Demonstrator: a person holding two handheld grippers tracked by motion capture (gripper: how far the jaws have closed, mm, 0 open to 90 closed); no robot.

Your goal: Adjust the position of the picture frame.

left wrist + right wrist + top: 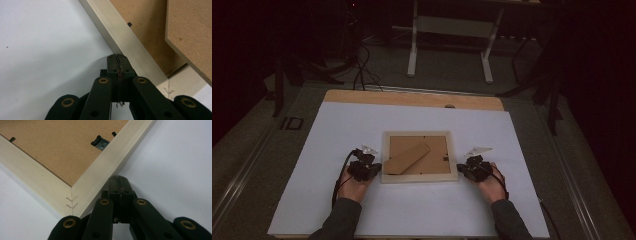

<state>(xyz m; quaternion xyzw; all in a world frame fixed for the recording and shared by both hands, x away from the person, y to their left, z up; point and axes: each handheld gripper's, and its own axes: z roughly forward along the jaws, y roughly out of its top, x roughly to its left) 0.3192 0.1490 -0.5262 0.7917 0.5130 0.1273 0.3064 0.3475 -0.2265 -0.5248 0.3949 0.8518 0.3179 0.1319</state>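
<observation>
Picture frame (419,177): lies back side up on the white sheet (362,120), between both grippers.
Stand flap (408,159): brown board lying slantwise across the frame's back.
Left gripper (373,169): jaws pressed together, empty, tips at the frame's left rail.
Right gripper (463,170): jaws pressed together, empty, tips against the right rail near its near corner.
Hanger clip (100,141): small metal tab on the backing by the right rail.

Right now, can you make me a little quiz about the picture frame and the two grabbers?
1. True or false: the picture frame lies back side up.
2. The left gripper has its jaws: A open, B shut, C around the stand?
3. What colour sheet is under the frame?

Key: 1 true, its brown backing board and fold-out stand face up. 2 B, like the right gripper. 3 white.
</observation>
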